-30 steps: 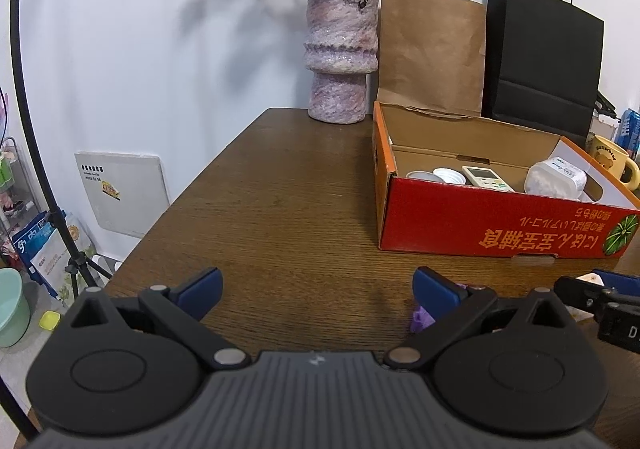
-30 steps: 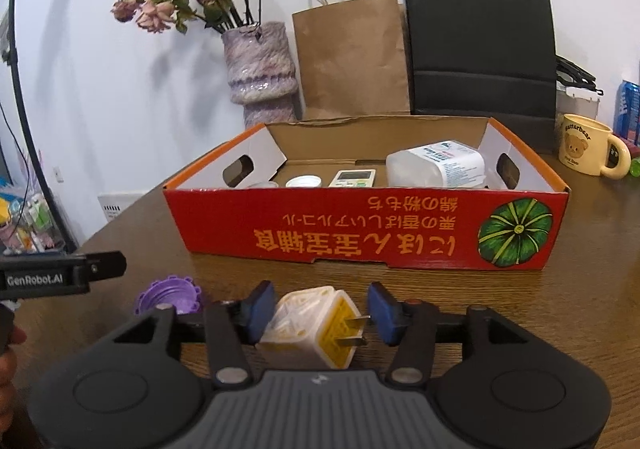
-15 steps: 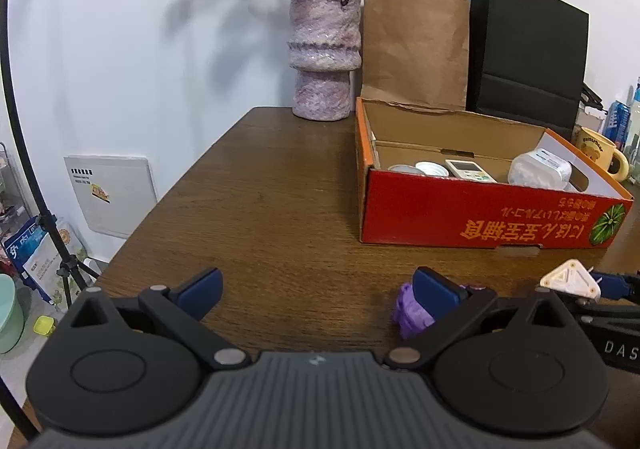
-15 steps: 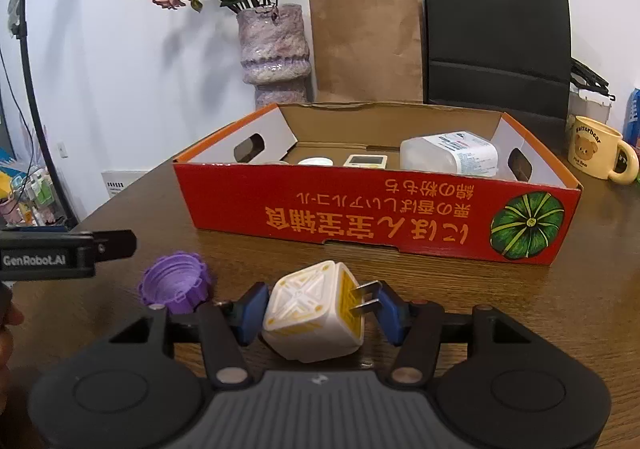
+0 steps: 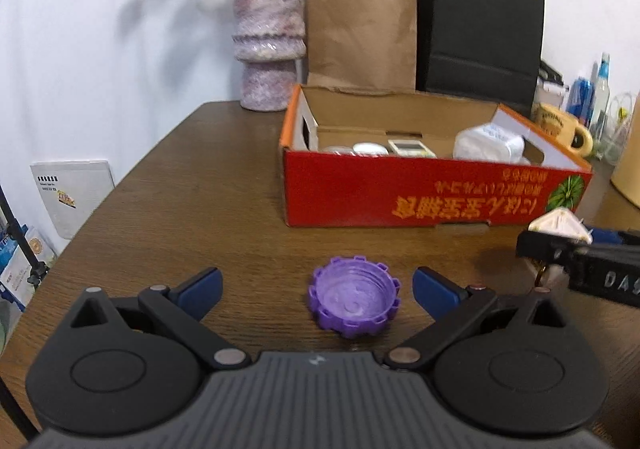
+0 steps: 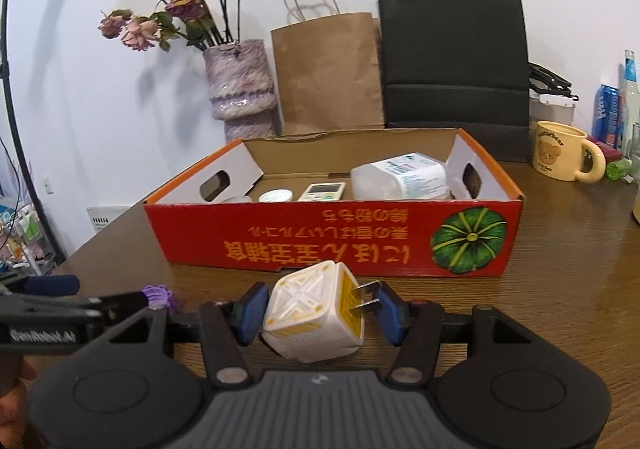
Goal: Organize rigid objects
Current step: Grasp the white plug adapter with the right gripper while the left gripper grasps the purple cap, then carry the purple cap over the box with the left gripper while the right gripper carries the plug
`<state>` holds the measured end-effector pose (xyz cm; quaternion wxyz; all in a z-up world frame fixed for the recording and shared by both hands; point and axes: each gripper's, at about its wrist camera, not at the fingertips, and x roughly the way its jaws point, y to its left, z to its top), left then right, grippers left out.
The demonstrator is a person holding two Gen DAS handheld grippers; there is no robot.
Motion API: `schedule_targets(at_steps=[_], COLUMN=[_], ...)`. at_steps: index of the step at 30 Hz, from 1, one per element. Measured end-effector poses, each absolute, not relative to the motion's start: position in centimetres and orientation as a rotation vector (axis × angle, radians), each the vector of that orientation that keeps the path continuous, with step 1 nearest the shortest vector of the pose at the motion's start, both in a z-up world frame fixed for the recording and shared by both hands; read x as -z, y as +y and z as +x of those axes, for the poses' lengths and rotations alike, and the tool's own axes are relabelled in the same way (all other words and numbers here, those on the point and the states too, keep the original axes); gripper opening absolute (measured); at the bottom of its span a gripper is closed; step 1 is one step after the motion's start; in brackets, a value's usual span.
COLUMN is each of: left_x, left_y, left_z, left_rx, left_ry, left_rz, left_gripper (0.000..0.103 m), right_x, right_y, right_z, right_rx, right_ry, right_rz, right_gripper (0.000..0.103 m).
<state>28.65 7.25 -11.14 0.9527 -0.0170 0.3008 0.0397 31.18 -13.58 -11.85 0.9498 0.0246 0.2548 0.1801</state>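
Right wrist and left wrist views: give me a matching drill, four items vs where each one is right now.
Items:
1. purple cap
2. plug adapter
3. remote
4. bear mug

Places:
A. inside the red box
B. on the table, between the open fingers of the left claw
C. on the table, right of the box
D. gripped in the right claw, in front of the box

Pairs: 1-B, 2-D, 3-A, 4-C
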Motion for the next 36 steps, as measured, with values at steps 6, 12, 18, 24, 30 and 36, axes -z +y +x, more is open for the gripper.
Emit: schedule_targets(at_steps=[6,12,18,24,30,36], left_x=[12.1,12.5,12.3,11.9,11.1,9.7], left_y=[6.4,6.2,5.9,5.5,5.4,5.2], left_z=[29.9,30.5,30.2,29.9,29.5,29.4], left_rx=[-0.116,-0.13,-0.137,-0.138,-0.143,-0.138], left_ry=[0.669,0.7,0.683,0.664,0.631,0.59], left_rz=[-0.039,-0.053,-0.044,-0.041,-0.047,-0.079], left_gripper=[0.103,0.064,0.054,0.054,0.054,0.054], right_x=[11.9,12.0,11.9,11.9,11.5,10.8], right_y=[-14.6,-14.9,-14.8,-14.9,-15.0,-15.2], right_z=[31.4,31.5,31.3,31.1,30.7,30.6], right_rx=[-0.361,-0.36,-0.366,-0.372,-0.382,-0.39], right_ry=[0.518,0.518,0.512,0.503,0.477,0.454], right_rz=[0.062,0.065,0.065,0.067,0.074,0.081], right_gripper=[0.057,0.057,0.057,0.057,0.057,0.057])
